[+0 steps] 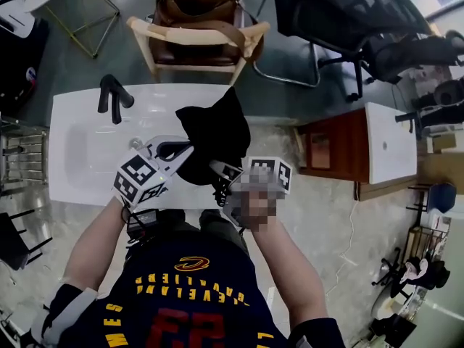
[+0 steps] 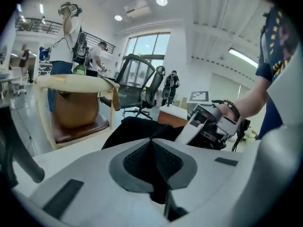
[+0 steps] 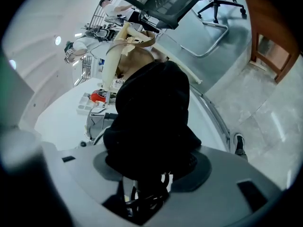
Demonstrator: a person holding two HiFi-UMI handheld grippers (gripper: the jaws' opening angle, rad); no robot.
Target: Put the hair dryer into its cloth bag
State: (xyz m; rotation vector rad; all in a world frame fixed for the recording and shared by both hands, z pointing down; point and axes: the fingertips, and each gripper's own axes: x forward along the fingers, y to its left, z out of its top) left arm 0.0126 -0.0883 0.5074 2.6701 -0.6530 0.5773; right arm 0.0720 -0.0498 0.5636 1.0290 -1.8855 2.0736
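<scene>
The black cloth bag [image 1: 215, 138] stands bulging on the white table [image 1: 80, 147], its peak pointing away from me. No part of the hair dryer's body shows; only a black cord [image 3: 144, 198] hangs out beneath the bag [image 3: 154, 117]. My right gripper [image 1: 222, 171] grips the bag's near end, and the dark cloth fills the wide space between its jaws [image 3: 151, 157]. My left gripper [image 1: 176, 150] sits at the bag's left edge with its jaws pressed together [image 2: 152, 143]. A thin dark strand lies in the slit below its pads; whether it is pinched I cannot tell.
A black forked object [image 1: 114, 98] lies at the table's far left. Behind the table stands a wooden chair [image 1: 199, 38] carrying a brown bag, with an office chair [image 1: 341, 13] to its right. A brown cabinet [image 1: 333, 151] stands right of the table.
</scene>
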